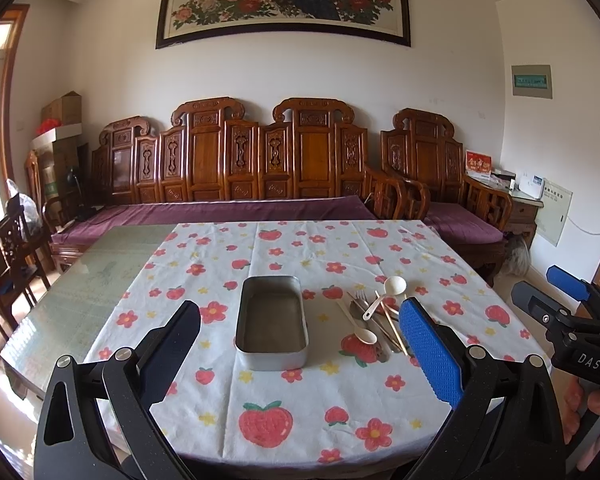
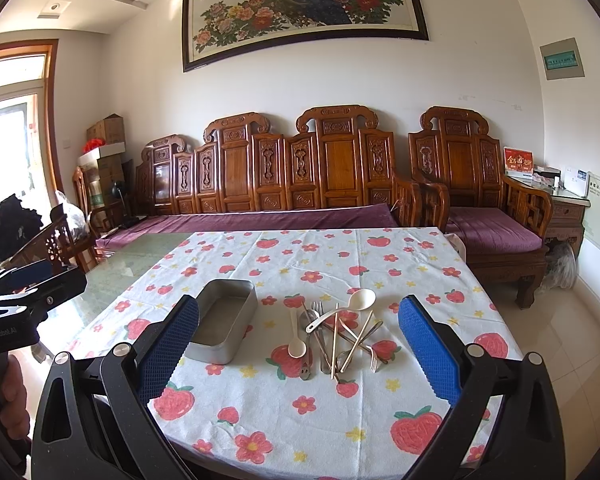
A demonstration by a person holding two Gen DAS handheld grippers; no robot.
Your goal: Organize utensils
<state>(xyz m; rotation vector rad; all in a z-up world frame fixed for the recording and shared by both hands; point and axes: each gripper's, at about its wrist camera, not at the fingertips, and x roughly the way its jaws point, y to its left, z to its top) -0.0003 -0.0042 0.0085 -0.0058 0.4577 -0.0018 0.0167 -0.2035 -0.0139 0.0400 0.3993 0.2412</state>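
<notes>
The utensils (image 2: 336, 336) lay in a loose heap on the table (image 2: 300, 420), near its middle: cream spoons, metal forks, a metal spoon and pale chopsticks crossed over one another. The ladle (image 2: 362, 299) rested on top with its bowl pointing away. One small spoon (image 2: 297, 346) lay a little apart on the heap's left side, bowl toward the camera. Nothing was sorted yet, by the look of it, and that tangle was the job.

Just left of the heap sat the tin (image 1: 271, 322), a metal box, open and empty. It was set close beside the pile, likely so each piece had only a short trip.

Both tools hung back at the table's near edge, above the cloth (image 1: 260, 400), touching nothing. The right tool (image 2: 298, 354) had its fingers spread wide, and through that gap the heap sat dead ahead and a bit beyond the tips. It looked lined up for a first pick. The left tool (image 1: 300, 344) was spread just as wide, and it framed the tin, with the heap off toward its right finger. In the left view, the right tool showed at the far right edge, well apart from the pile. Neither held a thing.
</notes>
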